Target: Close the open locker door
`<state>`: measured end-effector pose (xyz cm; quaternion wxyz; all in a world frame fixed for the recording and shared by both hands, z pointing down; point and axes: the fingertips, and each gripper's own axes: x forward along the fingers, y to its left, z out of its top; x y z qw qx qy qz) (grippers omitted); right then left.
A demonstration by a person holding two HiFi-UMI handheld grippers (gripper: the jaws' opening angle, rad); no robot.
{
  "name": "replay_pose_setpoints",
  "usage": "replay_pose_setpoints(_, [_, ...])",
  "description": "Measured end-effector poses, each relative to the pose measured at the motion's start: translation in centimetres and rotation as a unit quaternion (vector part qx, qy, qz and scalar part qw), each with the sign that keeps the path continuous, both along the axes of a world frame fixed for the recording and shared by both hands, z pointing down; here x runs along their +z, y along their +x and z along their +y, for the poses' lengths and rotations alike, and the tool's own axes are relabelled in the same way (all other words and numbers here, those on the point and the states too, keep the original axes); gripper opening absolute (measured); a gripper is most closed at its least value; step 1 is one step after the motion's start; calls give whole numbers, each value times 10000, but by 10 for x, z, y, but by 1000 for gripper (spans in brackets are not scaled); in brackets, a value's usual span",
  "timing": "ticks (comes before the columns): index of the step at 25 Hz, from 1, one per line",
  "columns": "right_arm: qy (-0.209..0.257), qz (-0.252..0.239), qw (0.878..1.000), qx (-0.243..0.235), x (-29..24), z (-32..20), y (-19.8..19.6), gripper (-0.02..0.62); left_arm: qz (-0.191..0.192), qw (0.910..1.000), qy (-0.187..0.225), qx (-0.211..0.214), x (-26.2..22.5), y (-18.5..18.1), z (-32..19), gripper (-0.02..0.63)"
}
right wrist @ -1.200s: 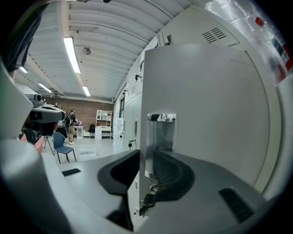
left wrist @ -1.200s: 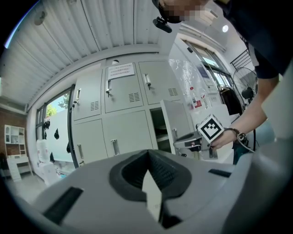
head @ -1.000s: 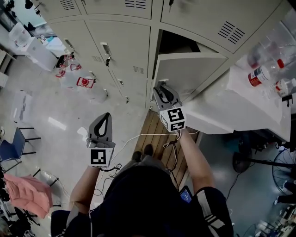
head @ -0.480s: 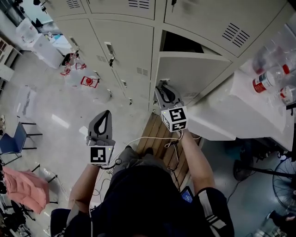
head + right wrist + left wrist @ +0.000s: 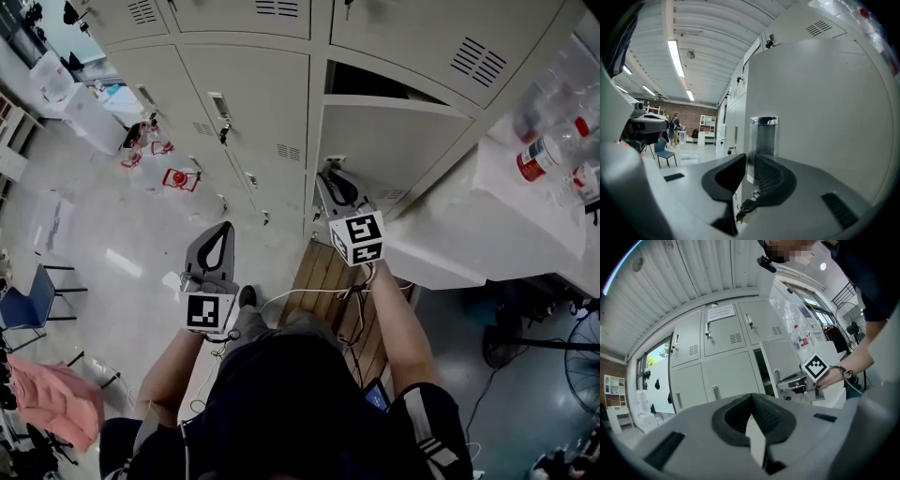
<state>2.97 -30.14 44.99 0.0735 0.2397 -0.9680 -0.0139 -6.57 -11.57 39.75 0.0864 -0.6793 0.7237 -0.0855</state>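
Jaws of right gripper just closed further, now narrow, nothing pinched; door handle just ahead of tips. Locker door swung closer, gap slimmer; I reckon final push remains. Left gripper jaws together, empty.

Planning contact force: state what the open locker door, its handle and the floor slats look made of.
Open locker door: likely painted sheet metal, matte beige, with punched vent slots. Handle: bare metal, probably polished; it reflects. Floor slats: apparently wood, brown parallel planks.
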Motion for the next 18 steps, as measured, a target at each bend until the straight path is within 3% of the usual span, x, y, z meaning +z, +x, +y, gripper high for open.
replay_pose_setpoints(7, [137,-112,9991,393,-1,-13,-7,58,172,9960,202,848,19,-15,-28,3])
replay_pose_setpoints(18, [119,-231,9917,1261,1,-44,-19,54,274,9741,159,2241,29,-70,-57,3])
